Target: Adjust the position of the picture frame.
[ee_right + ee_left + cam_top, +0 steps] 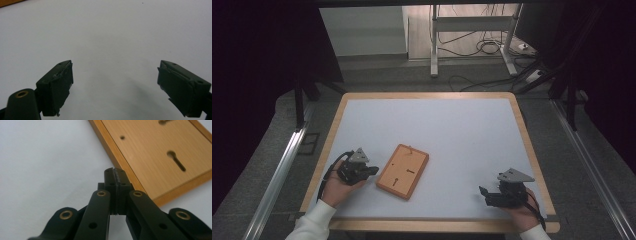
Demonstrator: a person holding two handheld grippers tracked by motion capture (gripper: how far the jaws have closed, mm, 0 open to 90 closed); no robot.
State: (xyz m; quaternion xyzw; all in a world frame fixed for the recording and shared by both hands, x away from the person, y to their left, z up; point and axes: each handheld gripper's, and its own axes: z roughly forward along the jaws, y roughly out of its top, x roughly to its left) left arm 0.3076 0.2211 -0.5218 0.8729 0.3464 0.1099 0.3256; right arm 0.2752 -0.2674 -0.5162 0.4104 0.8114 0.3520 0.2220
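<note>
Pinching empty, the left gripper (116, 176) at the wooden board's (402, 170) nine o'clock may shove it; right gripper (115, 85) gapes wide.

I see the table (492, 100), a white top framed by a light wooden rim. Lying flat on it, left of centre and toward my near edge, is a wooden board (402, 171) with a raised border, turned at an angle, with small holes and keyhole slots in its face.
</note>
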